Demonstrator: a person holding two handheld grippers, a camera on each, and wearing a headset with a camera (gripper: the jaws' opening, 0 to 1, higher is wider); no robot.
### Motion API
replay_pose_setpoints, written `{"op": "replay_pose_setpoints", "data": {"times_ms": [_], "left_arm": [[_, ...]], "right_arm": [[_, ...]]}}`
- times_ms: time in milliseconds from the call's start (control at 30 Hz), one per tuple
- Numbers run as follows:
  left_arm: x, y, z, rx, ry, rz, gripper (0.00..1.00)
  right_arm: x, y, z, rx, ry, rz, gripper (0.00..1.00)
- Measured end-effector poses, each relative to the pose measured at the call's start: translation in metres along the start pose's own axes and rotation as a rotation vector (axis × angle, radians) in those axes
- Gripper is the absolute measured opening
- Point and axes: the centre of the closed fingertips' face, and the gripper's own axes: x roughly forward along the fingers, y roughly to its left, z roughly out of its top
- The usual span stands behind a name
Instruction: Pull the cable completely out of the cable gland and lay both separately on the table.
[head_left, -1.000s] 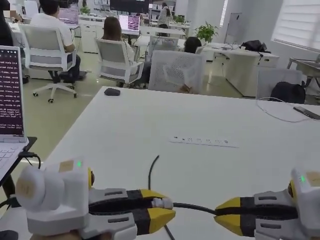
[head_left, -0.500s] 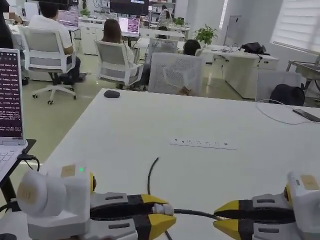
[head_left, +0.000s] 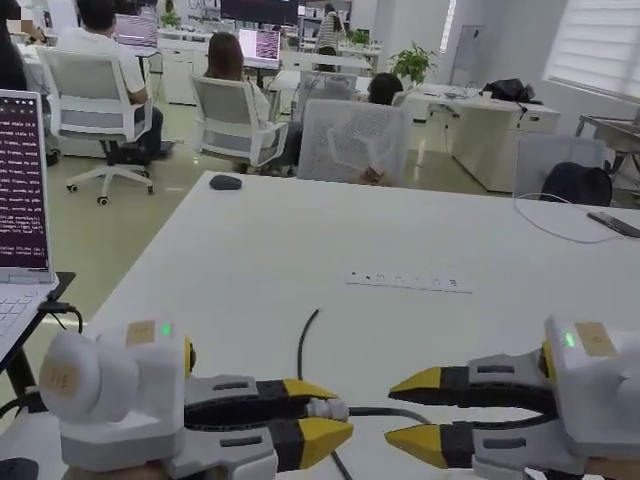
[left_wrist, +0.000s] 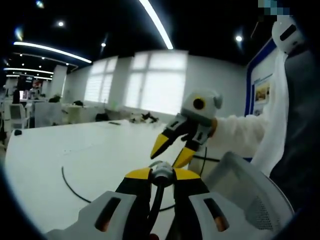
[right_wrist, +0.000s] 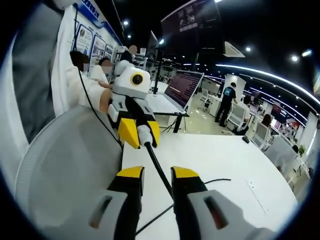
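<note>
My left gripper (head_left: 338, 410) is shut on a small grey-white cable gland (head_left: 325, 408) just above the table's near edge. A black cable (head_left: 375, 411) leaves the gland toward my right gripper (head_left: 398, 410), which is open, its yellow jaws spread above and below the cable. Another stretch of cable (head_left: 303, 340) curves away over the white table (head_left: 270, 250). In the left gripper view the gland (left_wrist: 162, 170) sits between the yellow tips, and the right gripper (left_wrist: 172, 150) stands open beyond. In the right gripper view the cable (right_wrist: 159, 172) passes between the apart jaws toward the gland (right_wrist: 144, 133).
A laptop (head_left: 20, 190) stands on a stand at the left. On the table lie a power strip (head_left: 410, 282), a dark mouse (head_left: 225, 182) at the far edge and a phone (head_left: 612, 225) at the right. Office chairs and seated people fill the room behind.
My right gripper has gone from shut on the cable to open and has moved slightly left. The left gripper still holds the gland in the same place.
</note>
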Motion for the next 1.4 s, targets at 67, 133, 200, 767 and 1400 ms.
{"op": "replay_pose_setpoints", "data": {"times_ms": [67, 133, 200, 767, 1400], "left_arm": [[0.0, -0.001, 0.0, -0.001, 0.001, -0.003, 0.17], [0.0, -0.001, 0.0, -0.001, 0.001, -0.005, 0.17], [0.0, -0.001, 0.0, -0.002, 0.002, -0.006, 0.17], [0.0, -0.002, -0.002, -0.014, -0.001, -0.01, 0.17], [-0.001, 0.0, -0.001, -0.026, -0.002, -0.005, 0.17]], "right_arm": [[0.005, 0.002, 0.006, -0.011, -0.008, 0.015, 0.22], [0.008, 0.005, 0.01, -0.024, -0.013, 0.028, 0.21], [0.011, 0.007, 0.015, -0.033, -0.022, 0.042, 0.19], [0.014, 0.01, 0.012, -0.033, -0.026, 0.049, 0.07], [-0.005, -0.003, -0.003, 0.02, -0.019, -0.01, 0.08]]}}
